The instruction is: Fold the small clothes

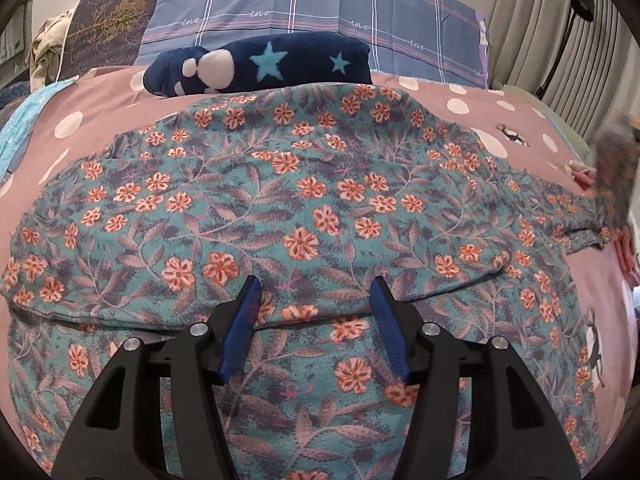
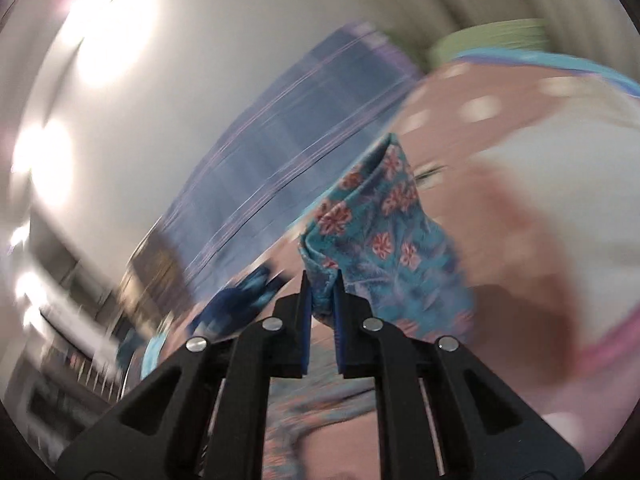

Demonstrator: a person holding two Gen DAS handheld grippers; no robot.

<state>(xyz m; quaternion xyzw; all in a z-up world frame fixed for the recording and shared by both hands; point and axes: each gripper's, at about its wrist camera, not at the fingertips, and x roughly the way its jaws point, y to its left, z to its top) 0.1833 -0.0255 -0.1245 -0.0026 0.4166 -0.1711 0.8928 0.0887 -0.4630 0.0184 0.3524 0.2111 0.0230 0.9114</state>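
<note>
A teal floral garment [image 1: 304, 216] with orange flowers lies spread over the pink dotted bed cover [image 1: 100, 104]. My left gripper [image 1: 316, 296] is open just above the garment's near part, holding nothing. My right gripper [image 2: 322, 292] is shut on a bunched end of the floral garment [image 2: 372, 232] and holds it lifted off the bed; that view is motion-blurred. In the left wrist view the lifted end shows as a blur at the far right [image 1: 614, 176], with the fabric stretched toward it.
A navy plush toy [image 1: 256, 66] with stars lies behind the garment. A plaid pillow [image 1: 320, 12] and a dark patterned pillow [image 1: 108, 24] stand at the headboard. Curtains and a black lamp [image 1: 576, 20] are on the right.
</note>
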